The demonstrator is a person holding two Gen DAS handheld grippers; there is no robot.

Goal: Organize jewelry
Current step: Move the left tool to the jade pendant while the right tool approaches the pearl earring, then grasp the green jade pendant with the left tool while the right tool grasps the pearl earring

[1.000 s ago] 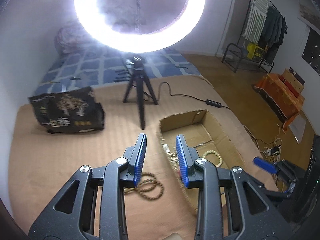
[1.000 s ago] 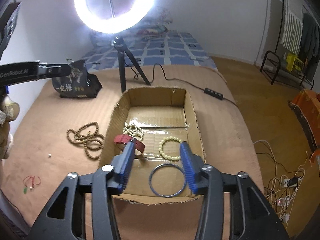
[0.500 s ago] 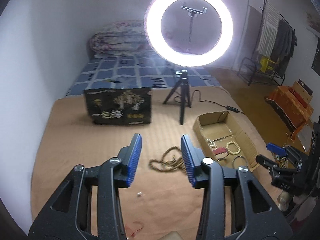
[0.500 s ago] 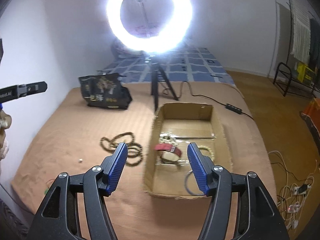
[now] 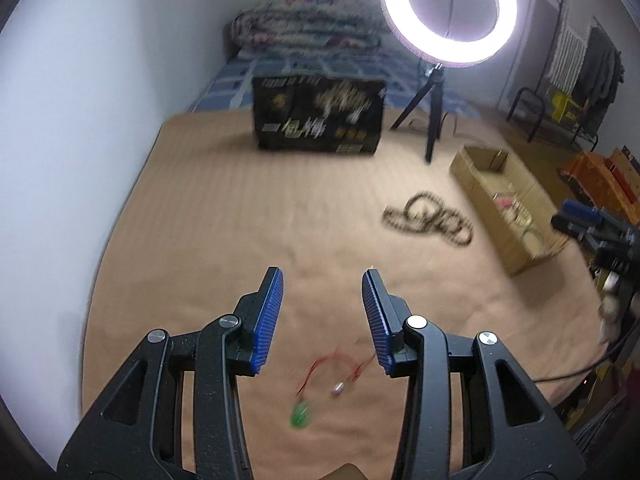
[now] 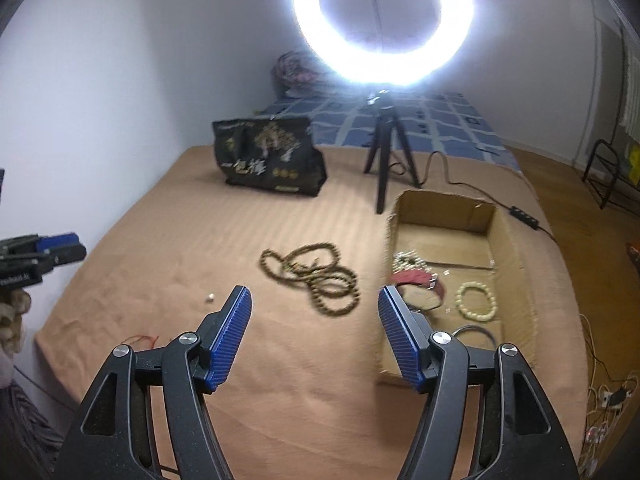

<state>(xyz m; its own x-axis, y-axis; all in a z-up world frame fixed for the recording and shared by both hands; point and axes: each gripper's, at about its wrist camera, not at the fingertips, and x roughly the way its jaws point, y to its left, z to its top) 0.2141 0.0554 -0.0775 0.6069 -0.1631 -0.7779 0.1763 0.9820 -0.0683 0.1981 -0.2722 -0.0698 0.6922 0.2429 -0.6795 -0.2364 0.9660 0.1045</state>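
Tan bedspread (image 5: 224, 216) carries a red-cord pendant (image 5: 316, 392) just below the spread, empty left hand-held gripper (image 5: 322, 312); the right hand-held gripper (image 6: 315, 330), also spread, faces the bead necklace (image 6: 316, 276)

Left gripper (image 5: 322, 280): jaws spread apart, nothing between the blue ribbed pads (image 5: 267, 322), tilted downward. Right gripper (image 6: 315, 295): jaws spread wider, likewise holding nothing, angled down; blue pads (image 6: 401, 338) facing inward.
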